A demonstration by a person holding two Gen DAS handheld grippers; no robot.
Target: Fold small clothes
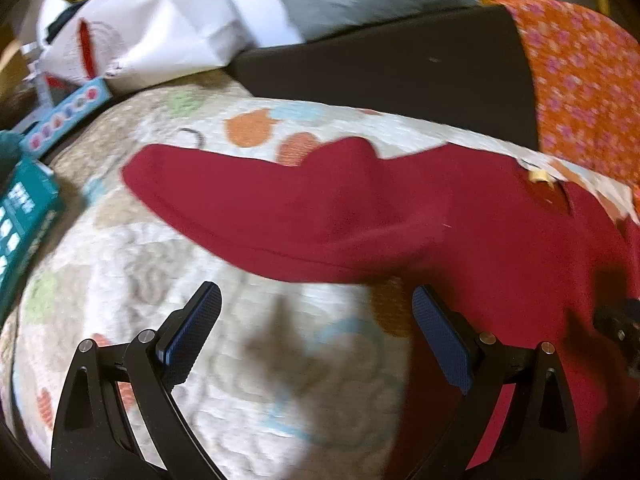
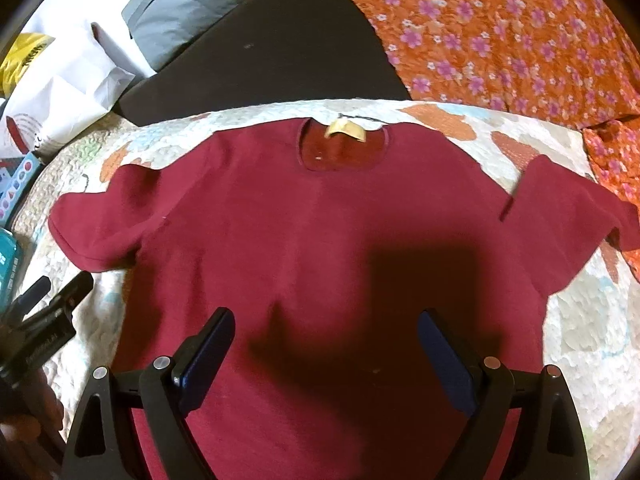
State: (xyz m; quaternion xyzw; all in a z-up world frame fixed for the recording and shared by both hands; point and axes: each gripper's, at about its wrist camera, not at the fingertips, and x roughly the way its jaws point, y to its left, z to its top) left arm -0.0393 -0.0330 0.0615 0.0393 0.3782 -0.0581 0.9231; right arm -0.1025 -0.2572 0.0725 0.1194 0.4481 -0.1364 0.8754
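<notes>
Both tongs (image 1: 316,300) (image 2: 326,320) gape empty above the flat red shirt (image 2: 320,240).

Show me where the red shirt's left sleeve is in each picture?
Left wrist view: the sleeve stretches across the middle, pointing left, beyond the open left gripper.
Right wrist view: the same sleeve lies at the left edge of the red shirt, on the quilt.
Shared landmark: the black cushion behind the quilt.
</notes>
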